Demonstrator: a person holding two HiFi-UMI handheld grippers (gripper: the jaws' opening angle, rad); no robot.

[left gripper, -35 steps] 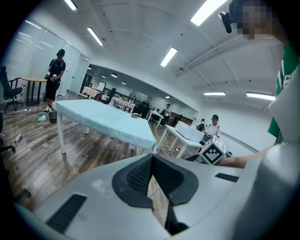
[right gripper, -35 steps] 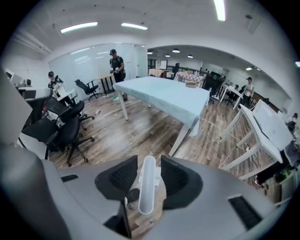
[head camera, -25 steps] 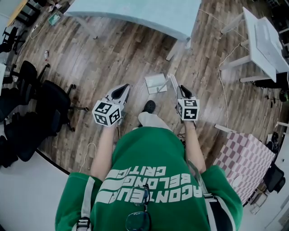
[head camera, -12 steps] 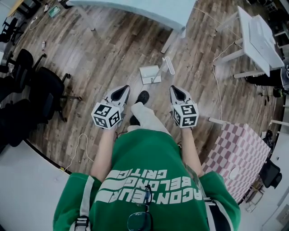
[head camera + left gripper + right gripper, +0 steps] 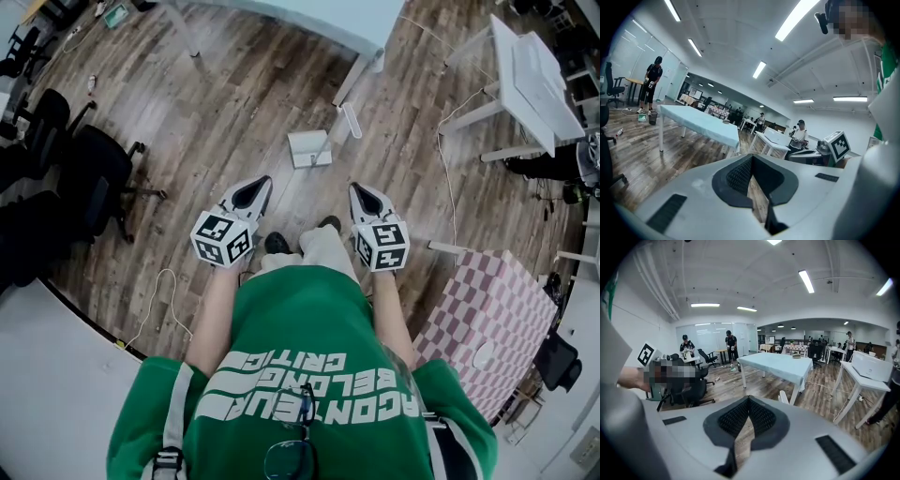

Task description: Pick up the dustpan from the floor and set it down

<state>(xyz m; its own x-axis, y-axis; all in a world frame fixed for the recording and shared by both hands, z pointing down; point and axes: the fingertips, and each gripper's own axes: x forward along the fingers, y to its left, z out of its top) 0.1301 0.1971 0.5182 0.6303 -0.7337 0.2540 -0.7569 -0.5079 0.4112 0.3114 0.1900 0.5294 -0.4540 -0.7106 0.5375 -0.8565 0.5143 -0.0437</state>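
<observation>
Lately, the left gripper [image 5: 255, 185] and right gripper [image 5: 361, 190] have backed away from the dustpan [image 5: 308, 148], which lies on the floor [image 5: 234, 112] ahead, well apart from them; both jaws are clenched on nothing, so the set-down appears complete.

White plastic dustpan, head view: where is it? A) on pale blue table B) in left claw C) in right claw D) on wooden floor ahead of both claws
D: the white plastic dustpan lies on the wooden floor beyond the left claw and right claw, both shut and empty.
</observation>
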